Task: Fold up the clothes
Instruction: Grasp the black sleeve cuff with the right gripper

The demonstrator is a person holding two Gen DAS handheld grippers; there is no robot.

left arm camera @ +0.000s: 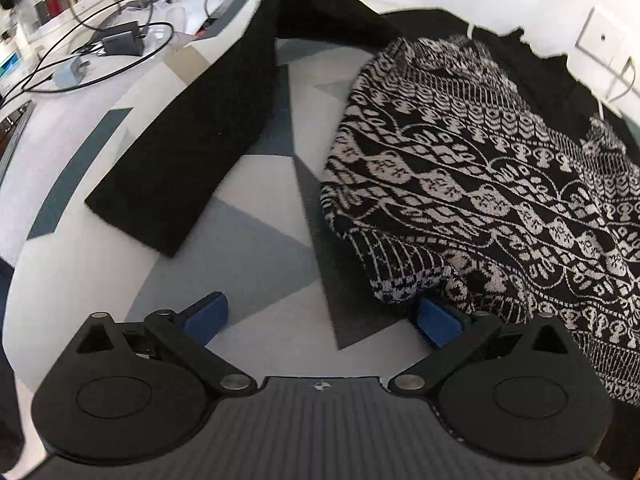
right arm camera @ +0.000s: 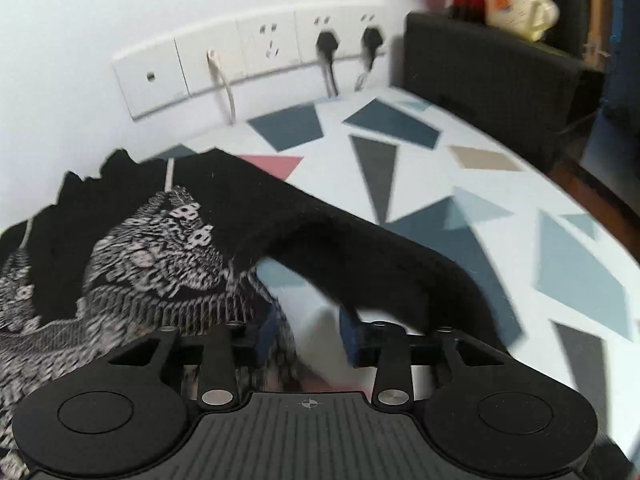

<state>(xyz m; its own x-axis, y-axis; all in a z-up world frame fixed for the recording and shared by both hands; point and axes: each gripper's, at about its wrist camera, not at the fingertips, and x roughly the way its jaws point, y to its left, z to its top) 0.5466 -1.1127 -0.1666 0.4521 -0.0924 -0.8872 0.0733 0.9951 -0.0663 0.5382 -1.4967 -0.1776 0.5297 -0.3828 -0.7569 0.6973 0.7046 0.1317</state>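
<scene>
Lying crumpled on table (left arm camera: 100,288): black-white patterned sweater (left arm camera: 460,184), plain black sleeve (left arm camera: 192,136) outstretched

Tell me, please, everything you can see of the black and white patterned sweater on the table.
The patterned sweater is a thick knit with black and white banded motifs across the body and plain black sleeves. It lies rumpled on the geometric-print tablecloth, near the wall. One black sleeve stretches flat toward the cables. The hem bunches against the open left gripper. In the right wrist view the other sleeve arches up; that view is blurred.

Two close, low wrist views, right perhaps motion-blurred, sharing sweater (left arm camera: 460,184).
</scene>
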